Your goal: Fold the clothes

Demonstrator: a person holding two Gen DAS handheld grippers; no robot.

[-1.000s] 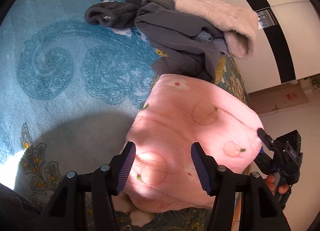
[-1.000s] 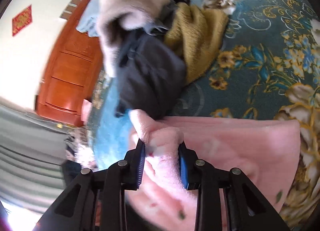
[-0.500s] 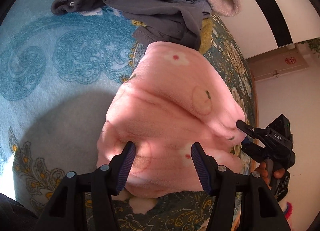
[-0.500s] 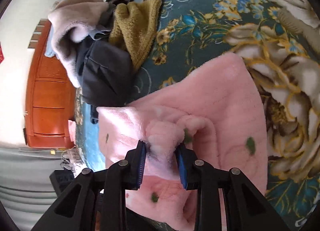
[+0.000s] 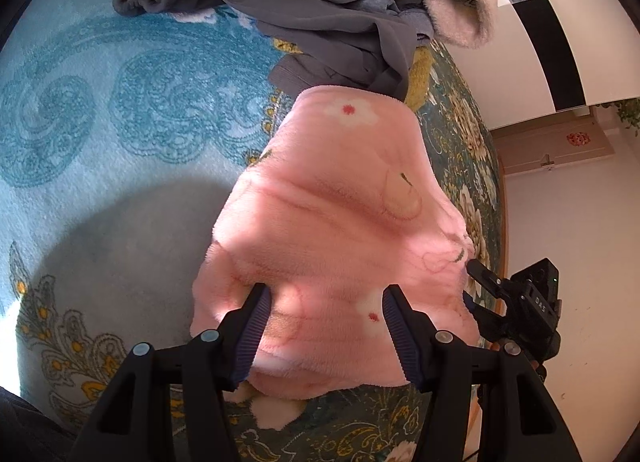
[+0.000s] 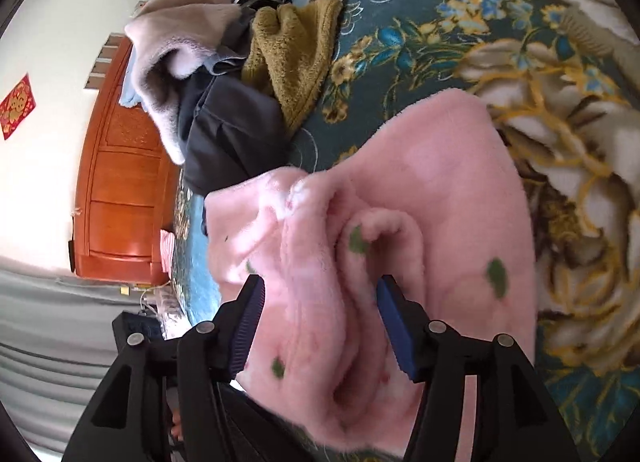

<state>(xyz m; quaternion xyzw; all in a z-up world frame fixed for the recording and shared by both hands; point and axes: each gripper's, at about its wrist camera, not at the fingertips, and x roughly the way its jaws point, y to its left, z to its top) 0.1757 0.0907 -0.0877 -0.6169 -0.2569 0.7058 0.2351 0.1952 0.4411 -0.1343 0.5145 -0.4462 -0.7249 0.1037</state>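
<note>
Both spread wide — left gripper over pink fleece garment, right gripper straddling its bunched fold, gripping nothing.

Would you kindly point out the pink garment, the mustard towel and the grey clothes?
pink garment (image 5: 340, 229), left wrist view, middle of its upper fleece face.
mustard towel (image 6: 292, 57), right wrist view, middle of its fuzzy surface.
grey clothes (image 5: 320, 9), left wrist view, the broad top fold.

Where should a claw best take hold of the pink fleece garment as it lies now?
Take the pink fleece garment by its near hem edge, from the left claw side: that edge is free and faces those open fingers. The raised ridge before the right claw also pinches easily, but would bunch the fold.
</note>
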